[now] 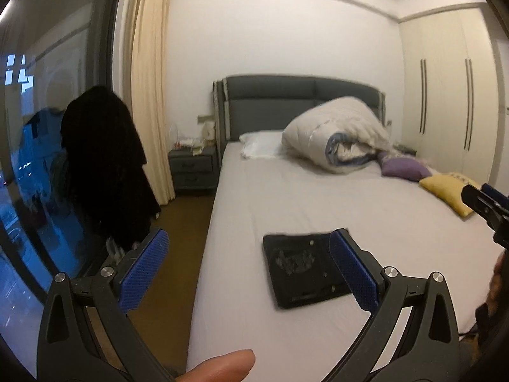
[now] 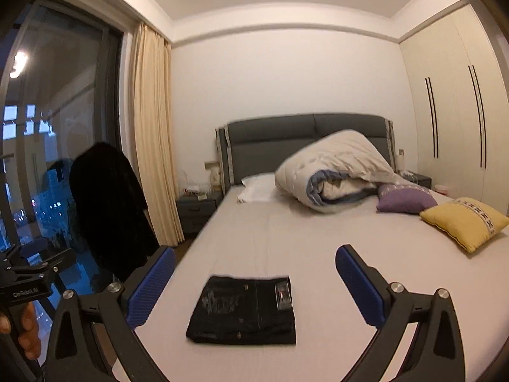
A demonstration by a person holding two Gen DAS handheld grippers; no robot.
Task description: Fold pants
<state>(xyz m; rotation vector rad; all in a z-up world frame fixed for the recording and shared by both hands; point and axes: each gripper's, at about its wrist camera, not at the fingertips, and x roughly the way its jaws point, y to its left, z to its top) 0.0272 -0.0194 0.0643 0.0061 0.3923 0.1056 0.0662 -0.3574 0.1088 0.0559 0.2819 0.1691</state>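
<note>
My left hand-held gripper (image 1: 249, 269) and right hand-held gripper (image 2: 256, 285) both hang spread wide above the bed (image 2: 318, 238), holding nothing. The black pants (image 2: 245, 310) lie folded into a compact rectangle on the sheet near the bed's foot, clear of both sets of fingers.
</note>
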